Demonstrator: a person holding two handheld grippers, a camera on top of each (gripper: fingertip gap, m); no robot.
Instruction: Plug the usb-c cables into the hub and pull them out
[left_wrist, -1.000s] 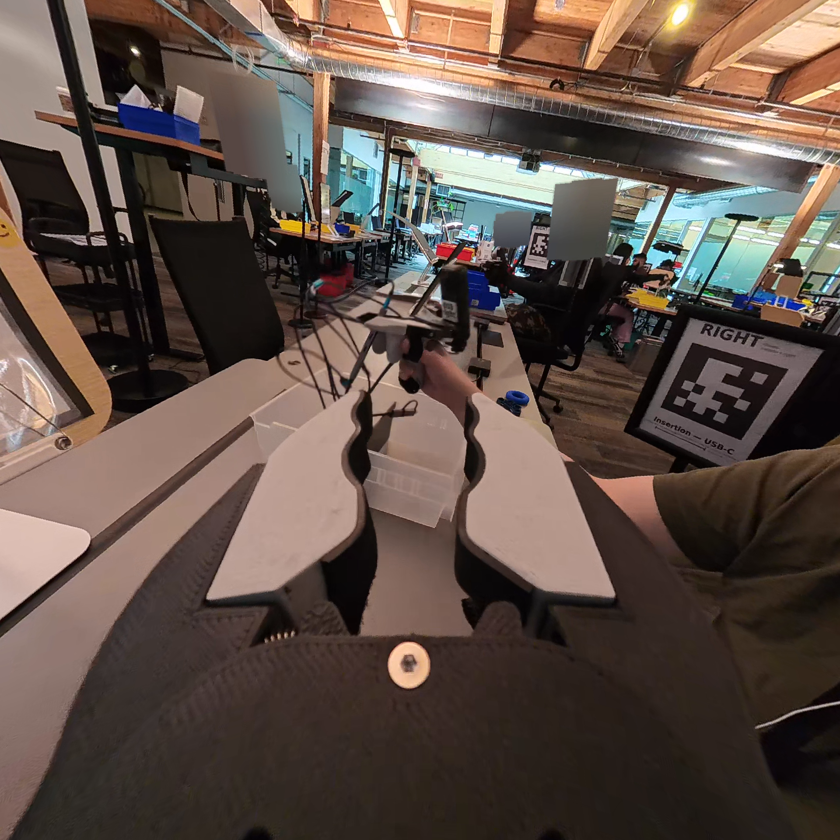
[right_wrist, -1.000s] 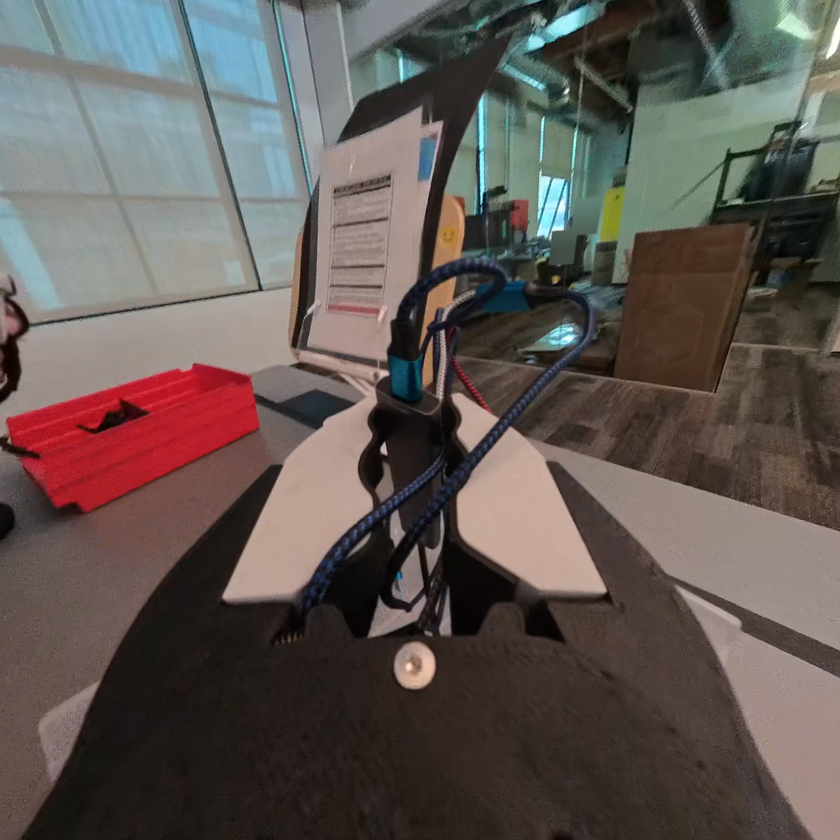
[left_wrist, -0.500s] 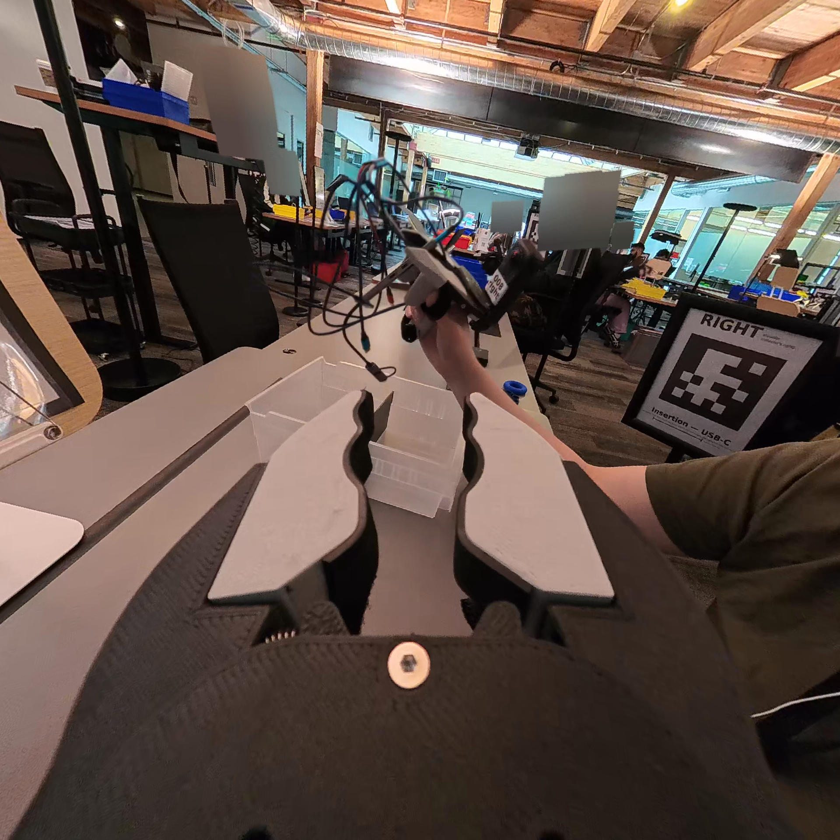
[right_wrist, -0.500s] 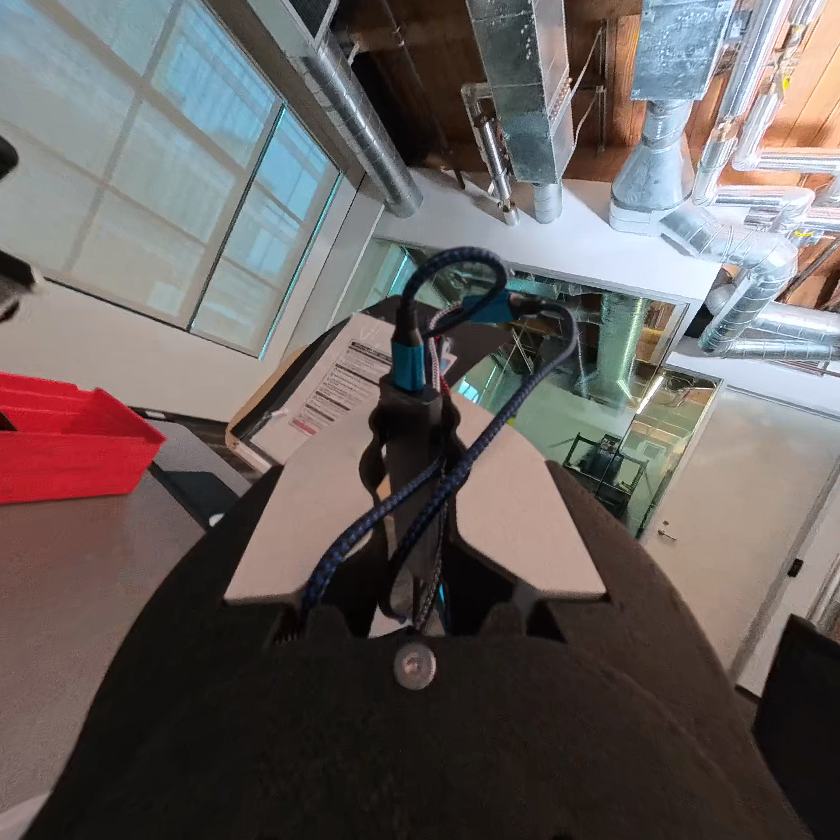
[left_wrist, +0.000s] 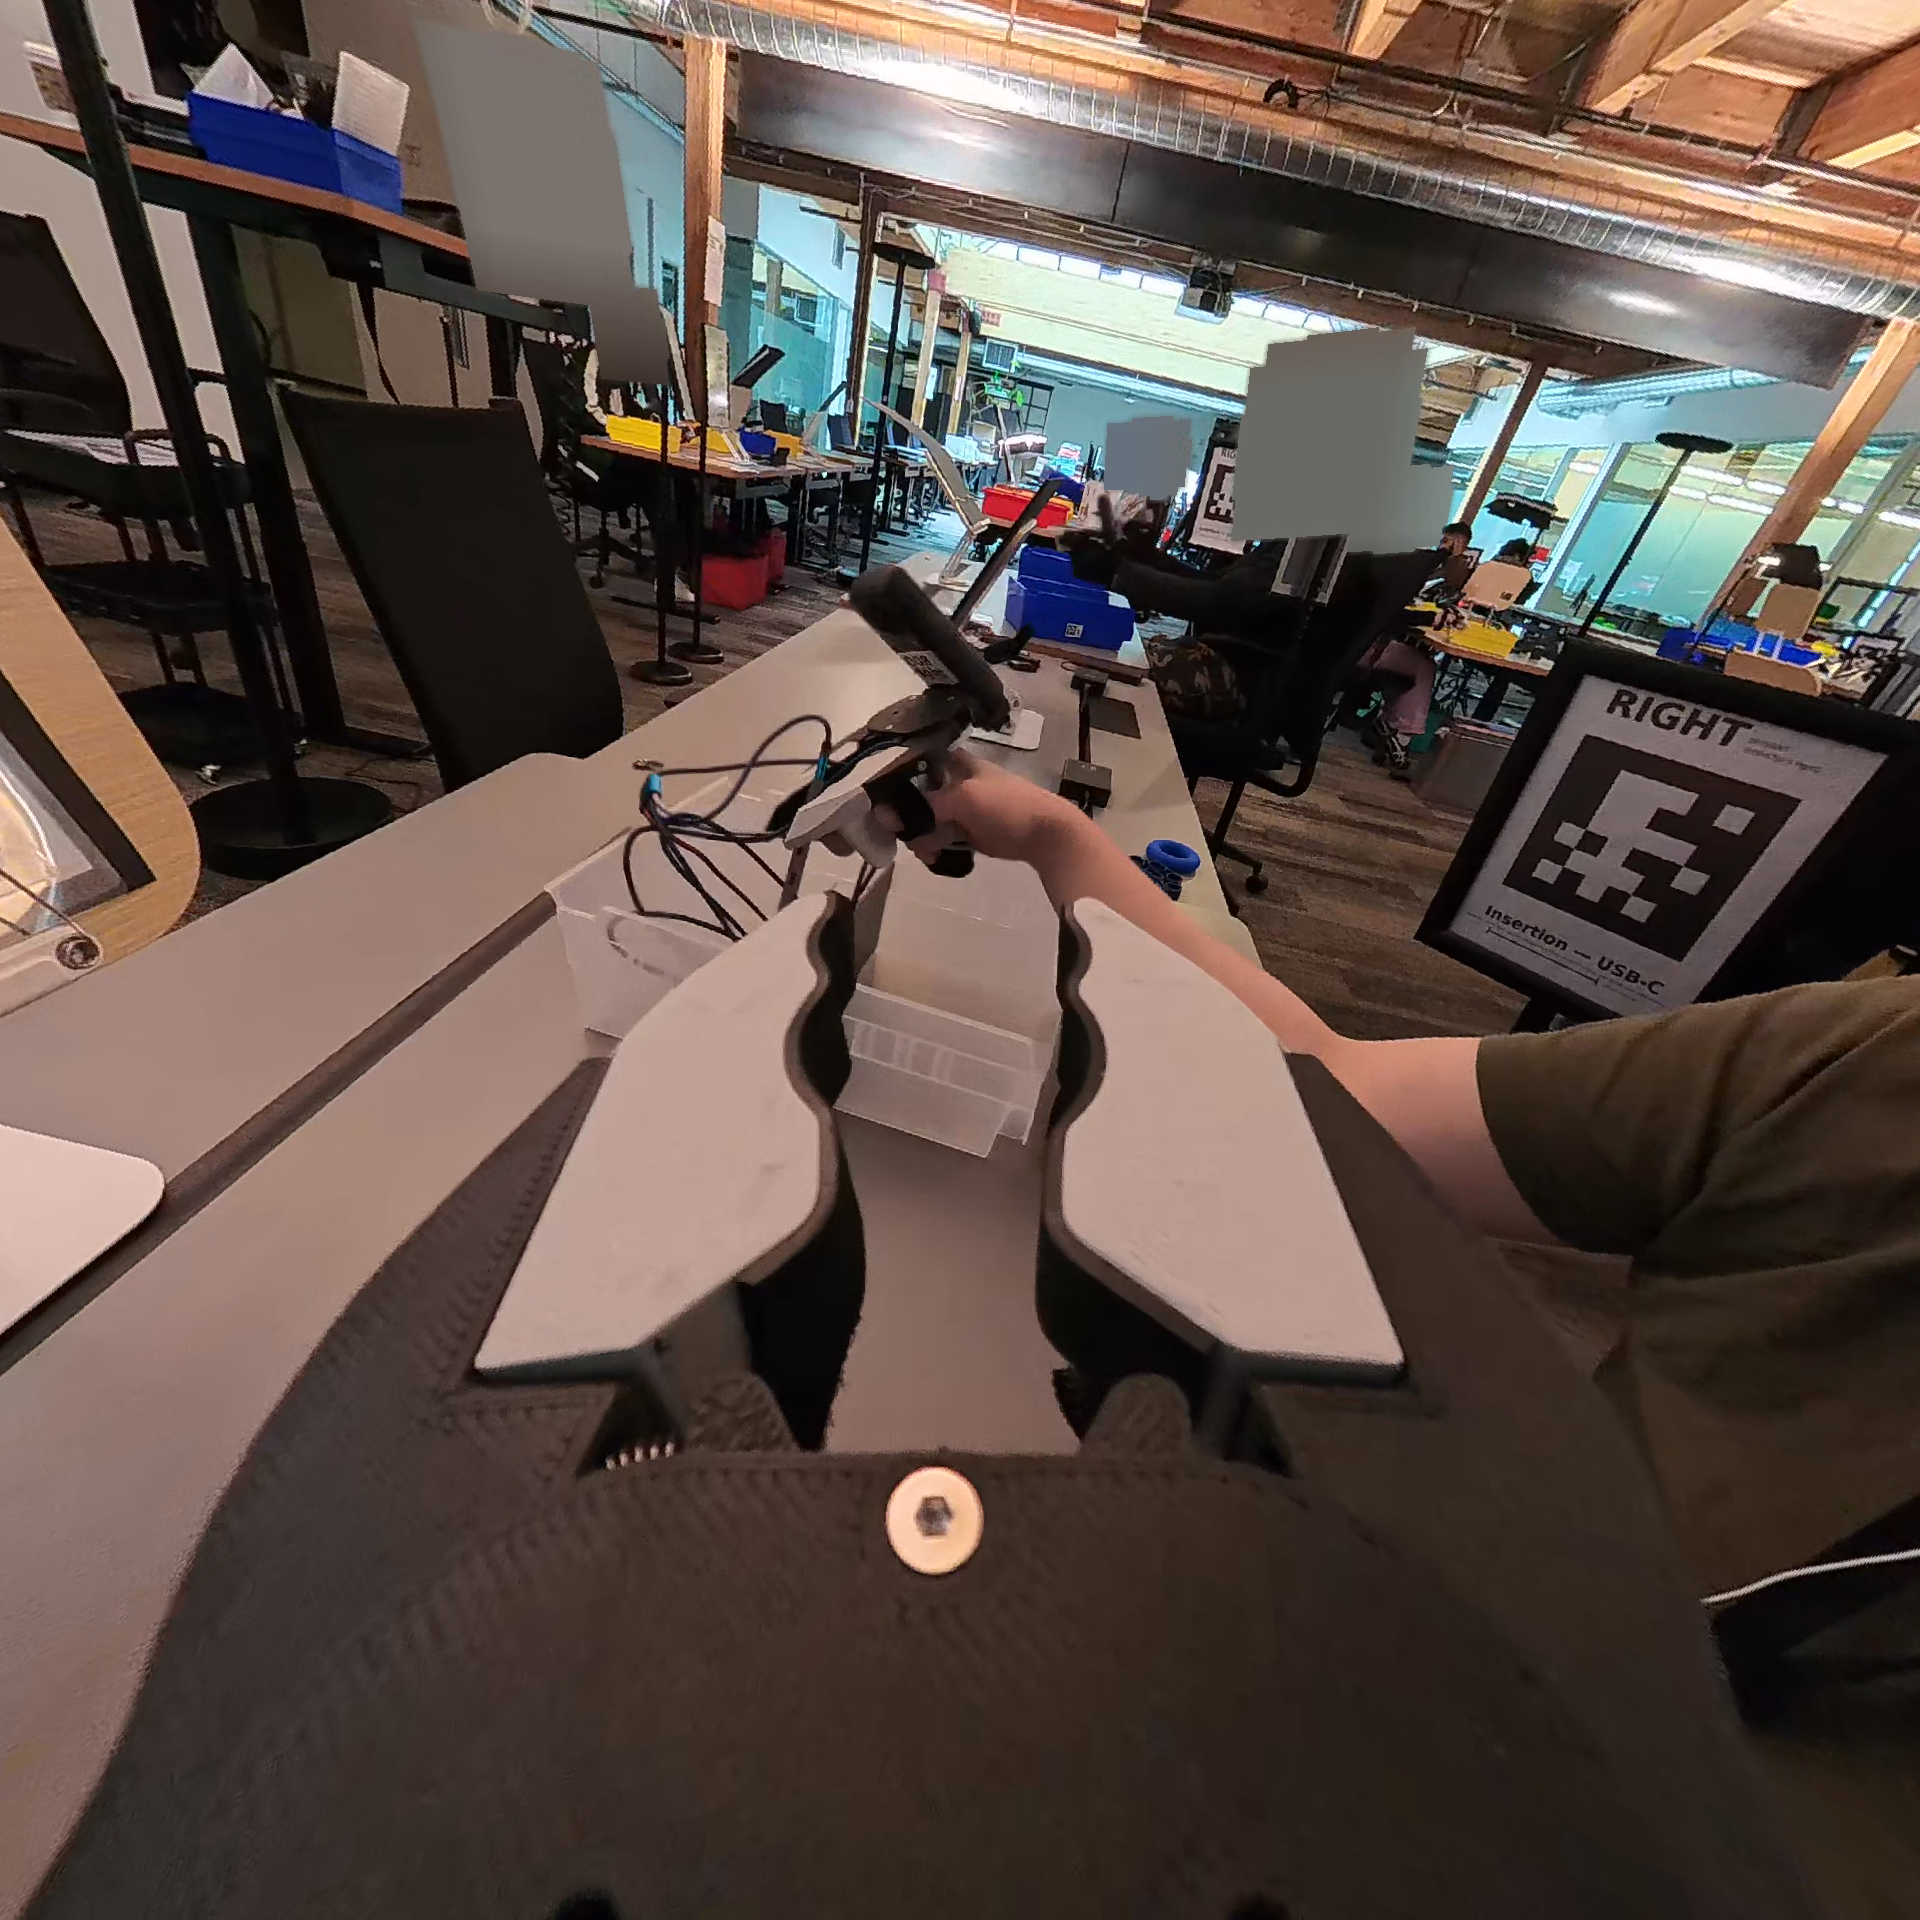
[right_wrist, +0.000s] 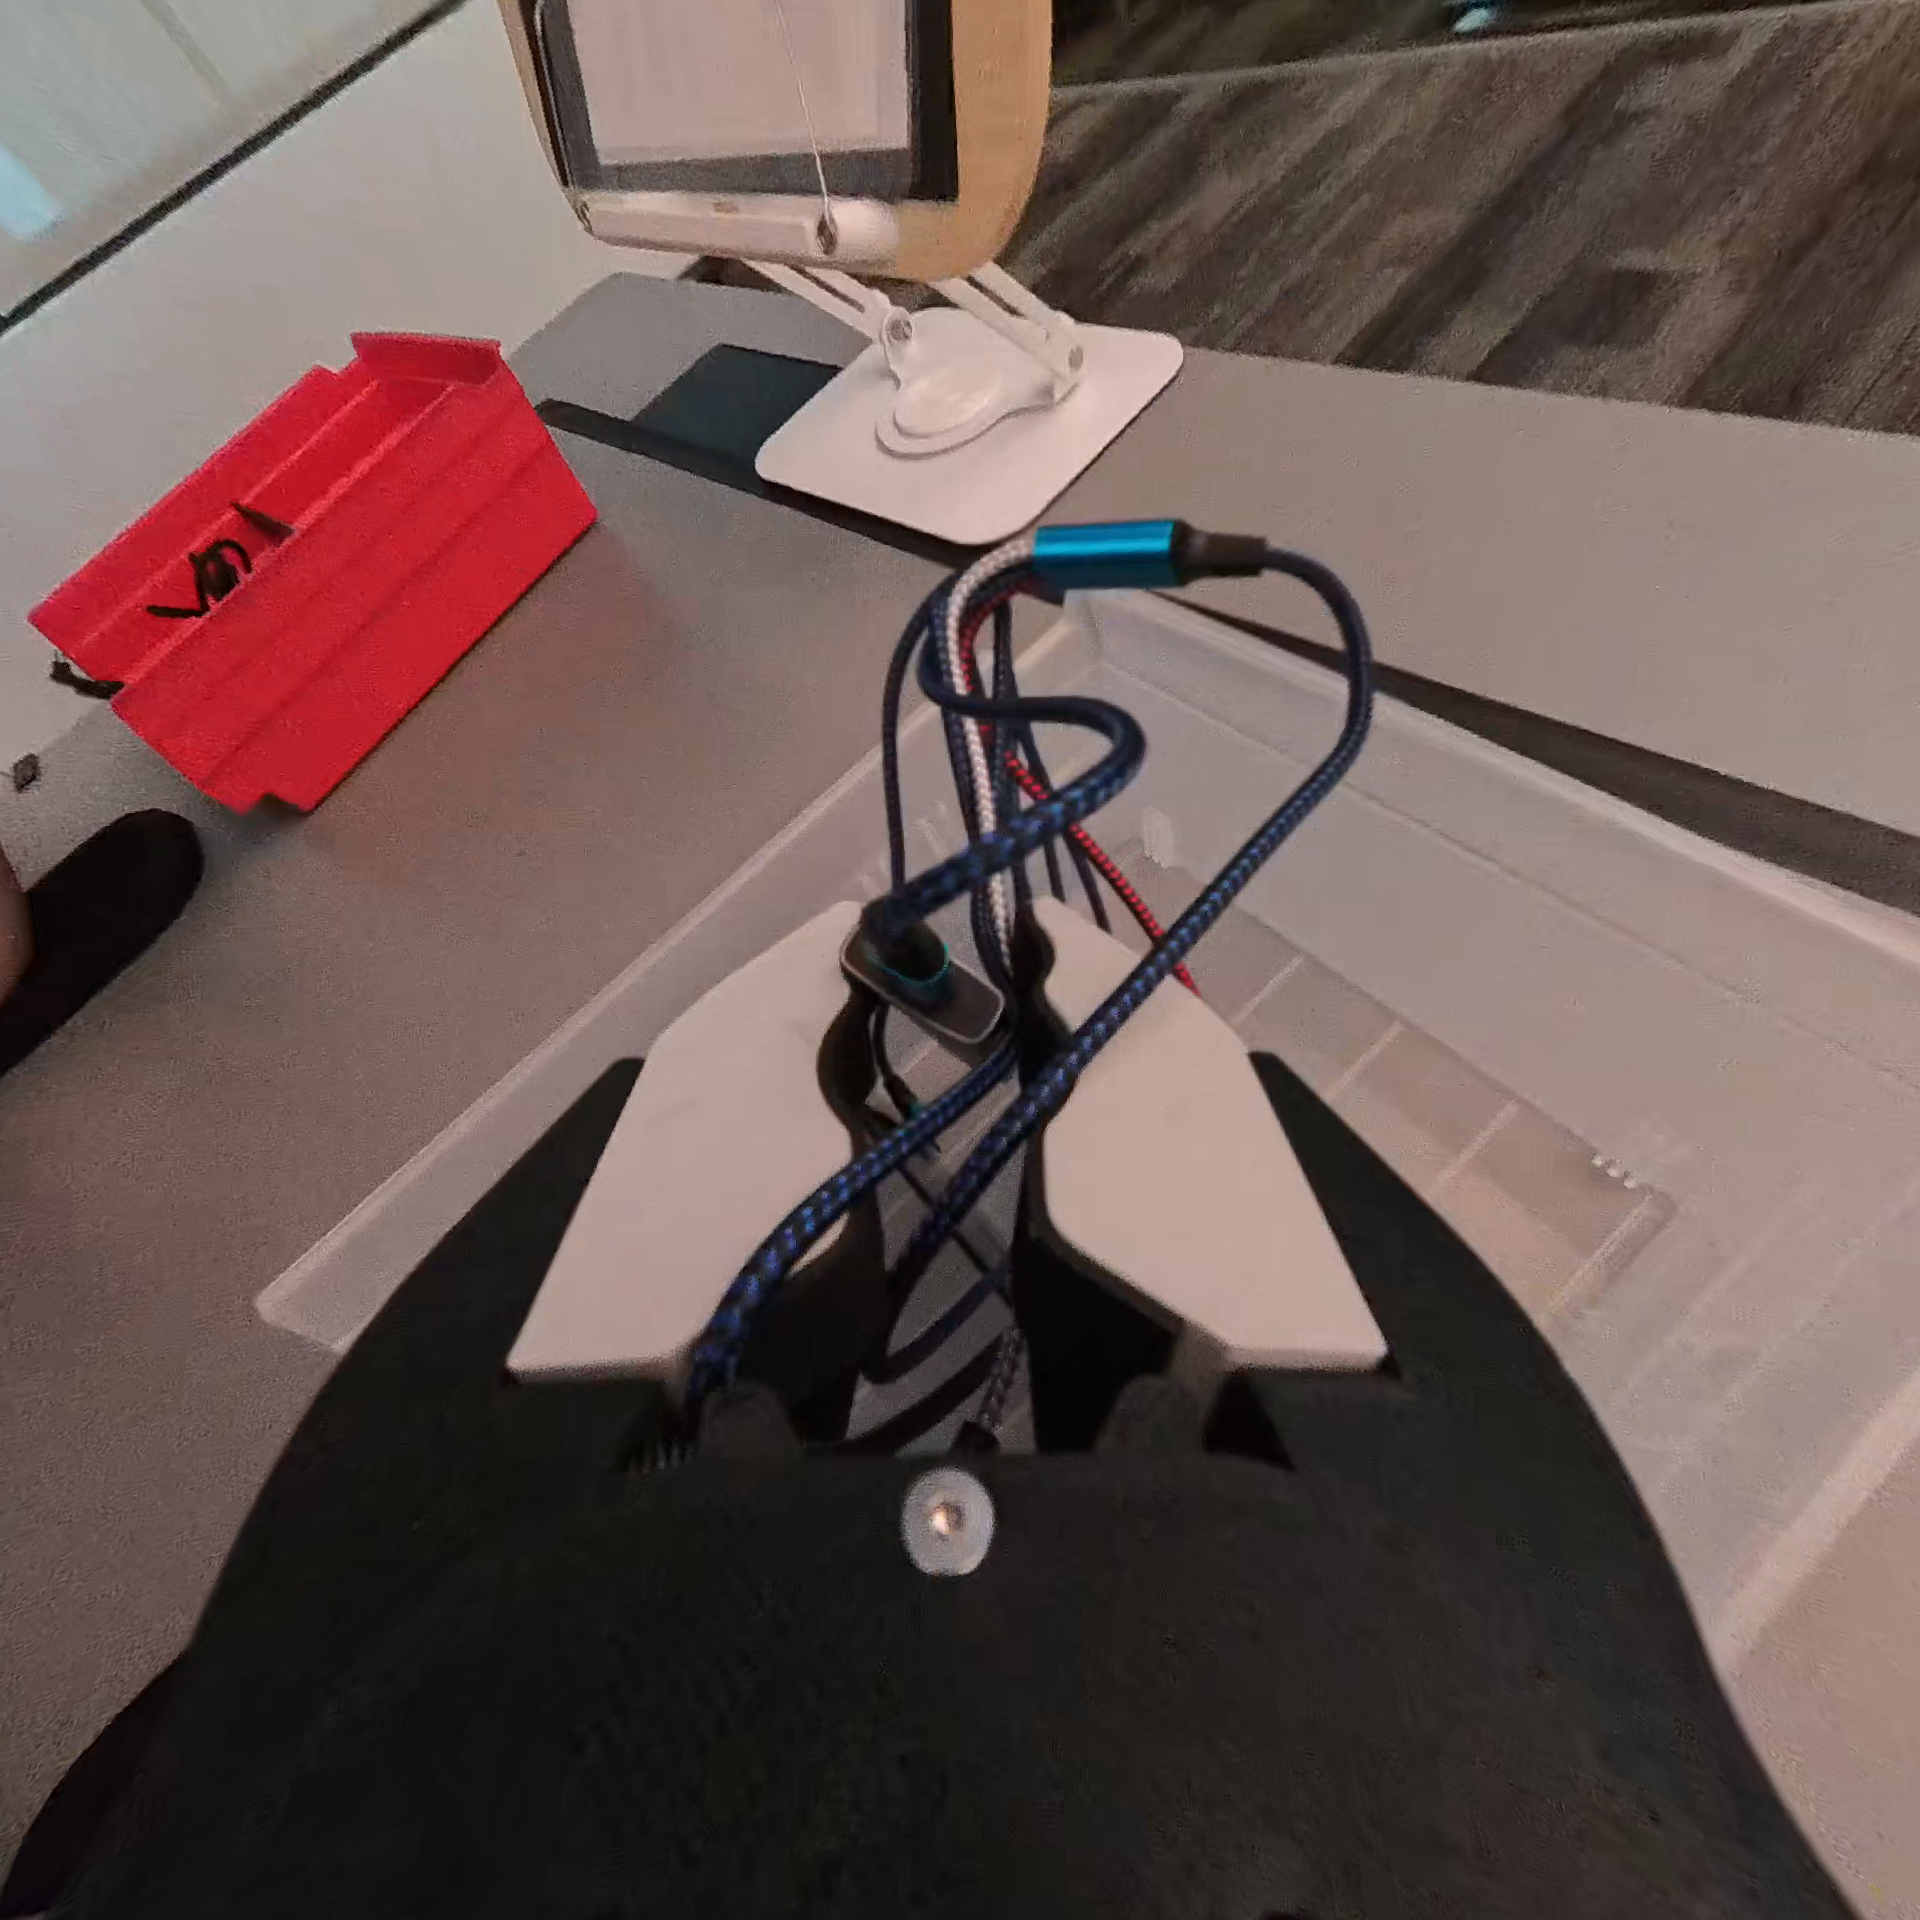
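Our right gripper (right_wrist: 940, 1023) pinches the grey hub (right_wrist: 925, 992) over the clear bin (right_wrist: 1558, 935), braided cables (right_wrist: 1049, 810) dangling from it; our left gripper (left_wrist: 940, 1018) waits nearer, parted and empty. We judge the tangled loops could snag a finger, jerking the hub askew

The left gripper (left_wrist: 940, 997) hovers low over the table's near edge, jaws parted with nothing between them. The right gripper (right_wrist: 940, 971), held by a bare-armed hand (left_wrist: 977, 810), tilts downward, jaws clamped on the hub (right_wrist: 923, 987).
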